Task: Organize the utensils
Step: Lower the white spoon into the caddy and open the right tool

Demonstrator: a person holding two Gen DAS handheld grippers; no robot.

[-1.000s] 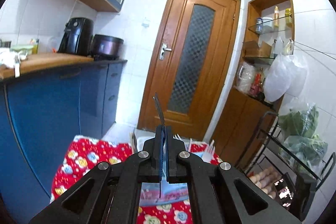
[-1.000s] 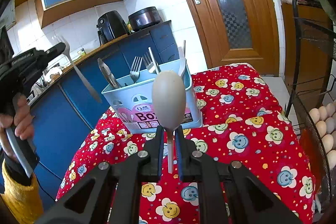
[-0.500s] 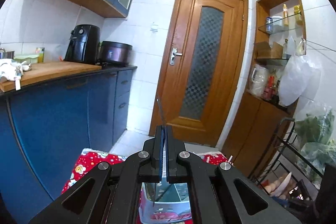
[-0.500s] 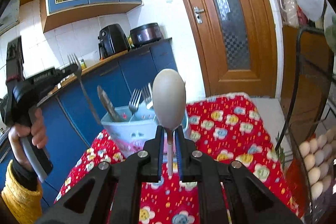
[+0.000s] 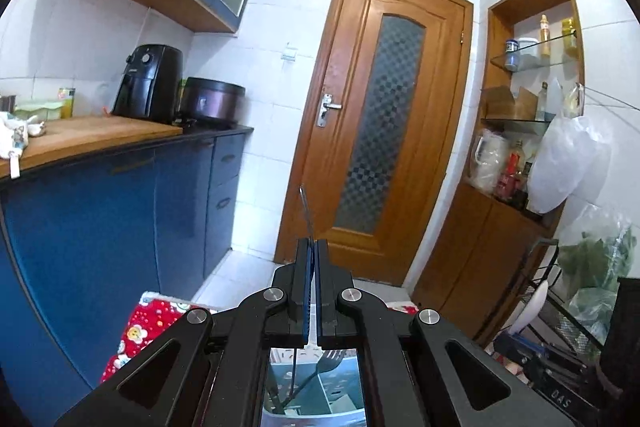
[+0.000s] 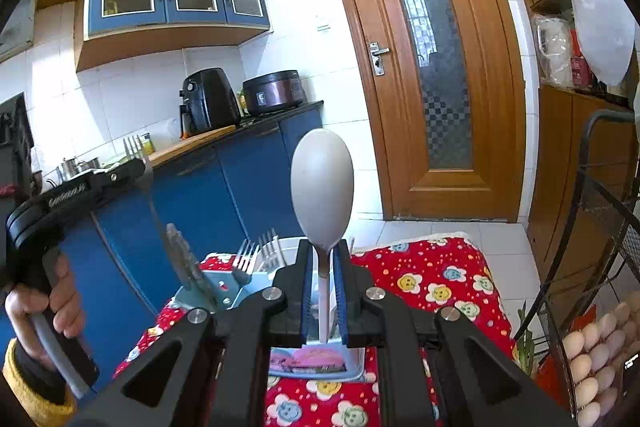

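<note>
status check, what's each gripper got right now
Left gripper shut on a fork, tines up. Right gripper shut on a white spoon, bowl up. Both above the blue caddy, already holding forks. Nothing blocking.

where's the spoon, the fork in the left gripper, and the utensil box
spoon [image 6: 322, 183]: right wrist view, on its bowl
fork [image 6: 149, 187]: right wrist view, on its neck
utensil box [image 6: 224, 285]: right wrist view, on its rim

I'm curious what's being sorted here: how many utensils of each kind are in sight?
Forks: 3, one fork in the left gripper, two in the blue caddy
Spoons: 1, the spoon in the right gripper
Knives: 1, in the caddy
Total: 5 in sight
</note>
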